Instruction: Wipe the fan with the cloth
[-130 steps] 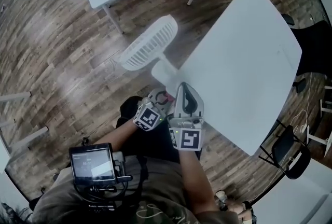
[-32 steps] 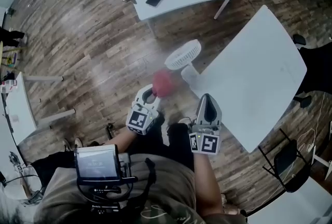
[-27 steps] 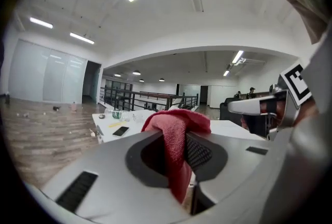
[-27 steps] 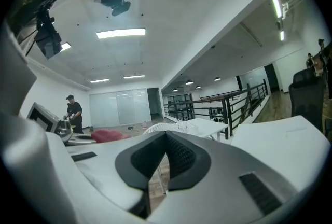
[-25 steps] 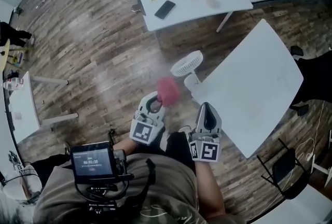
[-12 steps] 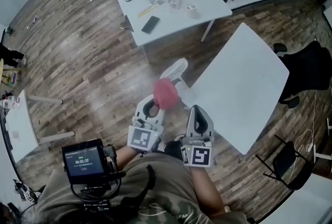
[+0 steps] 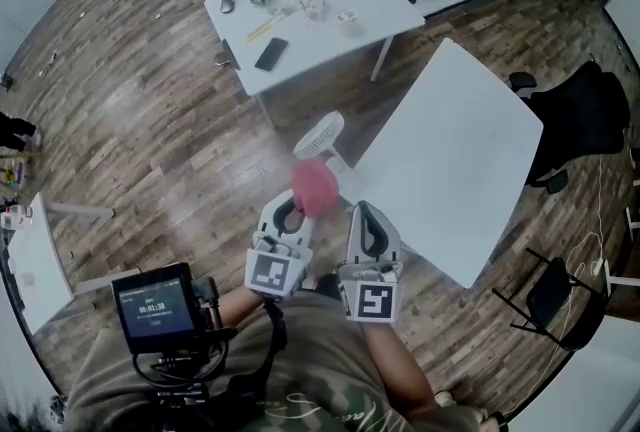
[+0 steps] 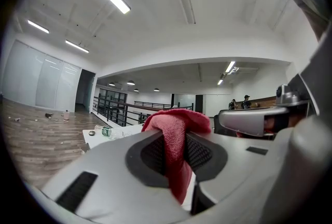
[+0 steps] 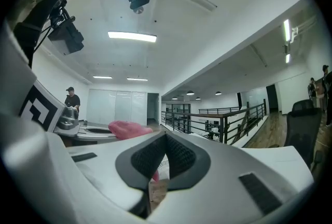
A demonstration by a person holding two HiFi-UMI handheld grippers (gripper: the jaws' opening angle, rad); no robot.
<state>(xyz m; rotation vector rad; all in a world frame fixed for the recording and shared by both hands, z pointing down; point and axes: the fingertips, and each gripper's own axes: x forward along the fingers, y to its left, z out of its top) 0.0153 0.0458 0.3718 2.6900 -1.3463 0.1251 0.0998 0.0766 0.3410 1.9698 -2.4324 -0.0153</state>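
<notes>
Looks down on a plank floor [image 7: 150, 120] with a large white table [image 7: 450, 170] at right and a smaller cluttered table [image 7: 320, 20] beyond. Finds the white fan [image 7: 318, 136] between them, just beside the large table's corner. Holds the left gripper [image 7: 292, 210] and right gripper [image 7: 362, 212] side by side, apart from the fan. Has the left jaws partly parted, pinched on the red cloth [image 7: 315, 188], which bunches above the tips. Shows the right jaws closed together, empty.
</notes>
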